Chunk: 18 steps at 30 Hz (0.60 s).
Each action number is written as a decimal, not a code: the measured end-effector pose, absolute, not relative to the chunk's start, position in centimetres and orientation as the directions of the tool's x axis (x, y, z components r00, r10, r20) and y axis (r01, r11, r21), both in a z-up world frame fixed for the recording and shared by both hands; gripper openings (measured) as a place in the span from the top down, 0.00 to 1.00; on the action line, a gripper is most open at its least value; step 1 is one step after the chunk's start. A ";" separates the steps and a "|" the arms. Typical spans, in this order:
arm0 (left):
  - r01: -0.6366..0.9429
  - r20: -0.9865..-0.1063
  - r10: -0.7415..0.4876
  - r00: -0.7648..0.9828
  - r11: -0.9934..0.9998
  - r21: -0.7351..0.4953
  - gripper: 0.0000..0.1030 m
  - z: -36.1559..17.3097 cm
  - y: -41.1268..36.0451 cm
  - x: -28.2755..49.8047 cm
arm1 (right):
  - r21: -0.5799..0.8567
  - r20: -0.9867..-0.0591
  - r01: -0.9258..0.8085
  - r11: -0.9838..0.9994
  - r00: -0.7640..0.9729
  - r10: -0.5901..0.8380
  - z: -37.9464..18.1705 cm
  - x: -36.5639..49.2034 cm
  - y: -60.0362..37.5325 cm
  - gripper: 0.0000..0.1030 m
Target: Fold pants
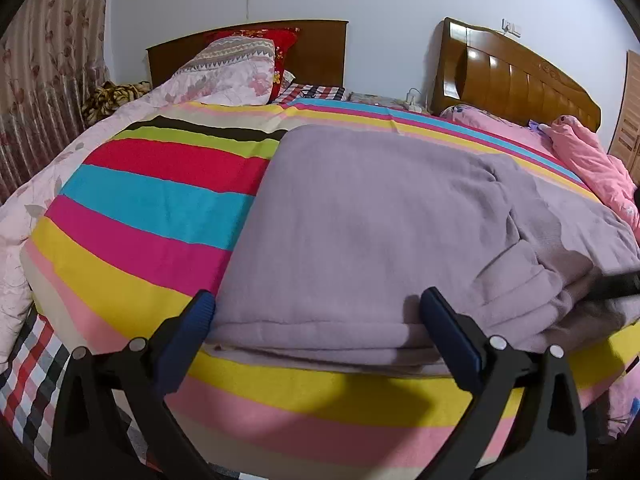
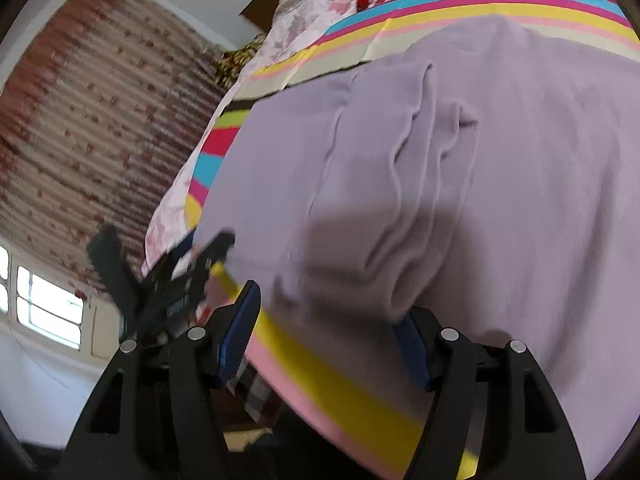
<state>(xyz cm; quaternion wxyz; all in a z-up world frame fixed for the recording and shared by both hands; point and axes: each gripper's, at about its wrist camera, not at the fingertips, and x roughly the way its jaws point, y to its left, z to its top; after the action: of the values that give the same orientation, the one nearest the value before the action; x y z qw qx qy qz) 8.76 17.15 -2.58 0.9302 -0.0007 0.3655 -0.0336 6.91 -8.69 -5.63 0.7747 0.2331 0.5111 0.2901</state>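
Note:
The lilac fleece pants (image 1: 376, 232) lie folded on the striped sheet; they fill the right wrist view (image 2: 460, 184) too. My left gripper (image 1: 320, 312) is open, its blue-padded fingers (image 1: 202, 312) straddling the near folded edge of the pants, nothing held. My right gripper (image 2: 328, 320) is open just above the near edge, with a fold of the pants between its fingers, ungripped. A dark blurred part of it enters the left wrist view (image 1: 616, 286) at the right. The left gripper shows blurred in the right wrist view (image 2: 172, 276).
The bright striped sheet (image 1: 152, 208) covers the bed. Floral quilt and pillows (image 1: 236, 68) lie at the back left, a pink quilt (image 1: 588, 160) at the right, wooden headboards (image 1: 516, 80) behind. A curtain (image 2: 88, 128) and window (image 2: 48, 308) are at the left.

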 end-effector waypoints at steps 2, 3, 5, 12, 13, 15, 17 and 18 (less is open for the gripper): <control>0.065 -0.677 -0.064 0.733 0.998 -0.025 0.02 -2.6 17.2 8.6 | 0.674 -0.641 -0.186 0.715 0.333 0.692 -5.7 8.0 -8.6 0.40; 0.066 -0.676 -0.067 0.734 0.997 -0.027 0.02 -2.6 17.3 8.4 | 0.673 -0.641 -0.182 0.717 0.341 0.688 -5.8 8.3 -8.5 0.44; 0.072 -0.674 -0.073 0.735 0.997 -0.030 0.02 -2.1 17.5 7.8 | 0.647 -0.648 -0.194 0.737 0.369 0.666 -5.8 8.4 -8.0 0.68; 0.057 -0.624 -0.087 0.777 0.996 -0.068 0.02 0.5 18.4 6.4 | 0.629 -0.597 -0.225 0.744 0.474 0.647 -5.1 6.8 -8.3 0.86; 0.058 -0.603 -0.084 0.793 0.996 -0.062 0.02 1.3 18.4 6.1 | 0.613 -0.588 -0.243 0.751 0.495 0.640 -4.2 6.5 -8.2 0.86; 0.074 -0.584 -0.090 0.807 0.996 -0.050 0.02 2.4 18.0 5.6 | 0.588 -0.571 -0.268 0.763 0.531 0.626 -2.7 5.7 -8.3 0.86; 0.093 -0.592 -0.092 0.801 0.995 -0.028 0.02 2.4 17.4 5.7 | 0.578 -0.572 -0.255 0.775 0.551 0.608 -2.4 5.0 -9.2 0.86; 0.095 -0.605 -0.081 0.792 0.995 -0.008 0.02 1.9 17.0 5.9 | 0.580 -0.579 -0.249 0.776 0.544 0.607 -2.7 4.9 -9.4 0.86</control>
<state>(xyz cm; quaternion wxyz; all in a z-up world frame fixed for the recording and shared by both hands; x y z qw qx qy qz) 5.94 16.97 1.88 0.9466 0.0115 0.3189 -0.0465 4.94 -9.37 -2.74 0.8504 0.2208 0.4058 0.2517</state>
